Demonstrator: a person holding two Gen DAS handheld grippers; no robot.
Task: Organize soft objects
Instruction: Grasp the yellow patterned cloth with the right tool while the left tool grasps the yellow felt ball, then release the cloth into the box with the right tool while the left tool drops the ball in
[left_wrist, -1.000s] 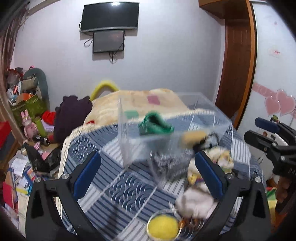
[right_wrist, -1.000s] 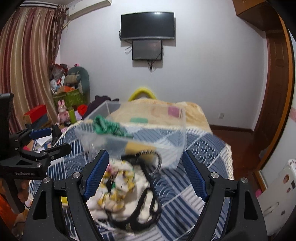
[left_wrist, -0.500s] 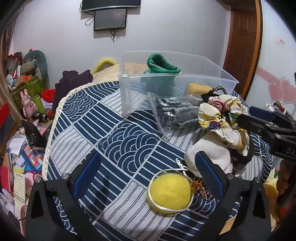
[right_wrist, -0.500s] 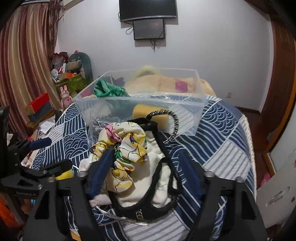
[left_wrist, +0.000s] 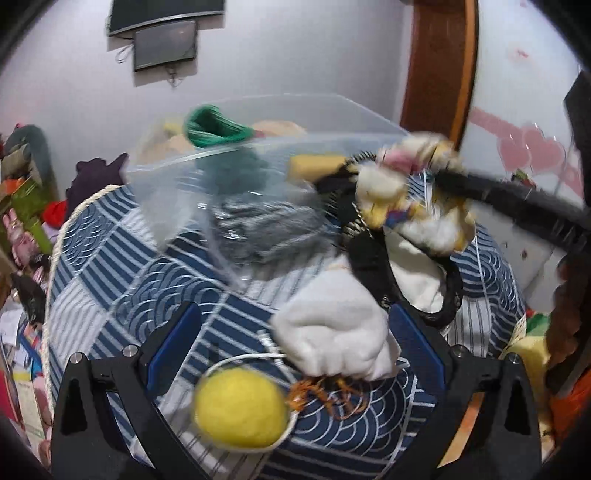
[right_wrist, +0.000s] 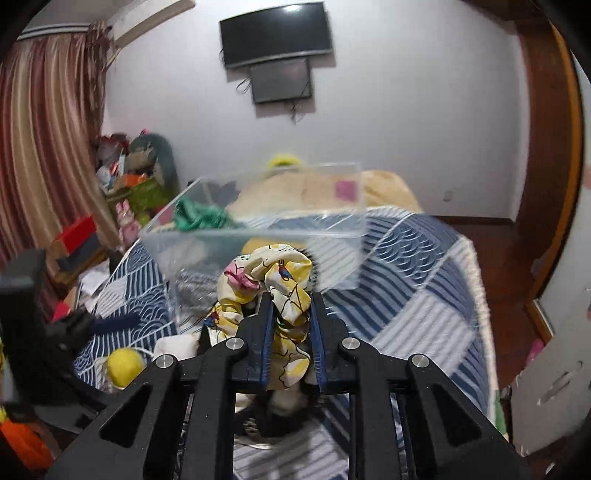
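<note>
My right gripper is shut on a yellow patterned scrunchie and holds it above the bed, in front of the clear plastic bin. It shows blurred in the left wrist view. My left gripper is open and empty, low over a yellow ball and a white cloth. A black strap lies across the cloth. A green item and a yellow sponge sit in the bin.
A clear bag with grey fabric lies before the bin on the blue patterned bedspread. Clutter and toys stand at the left wall. A wooden door is at the right.
My right gripper has closed on the scrunchie and lifted it off the pile. My left gripper has moved closer to the ball and white cloth.
</note>
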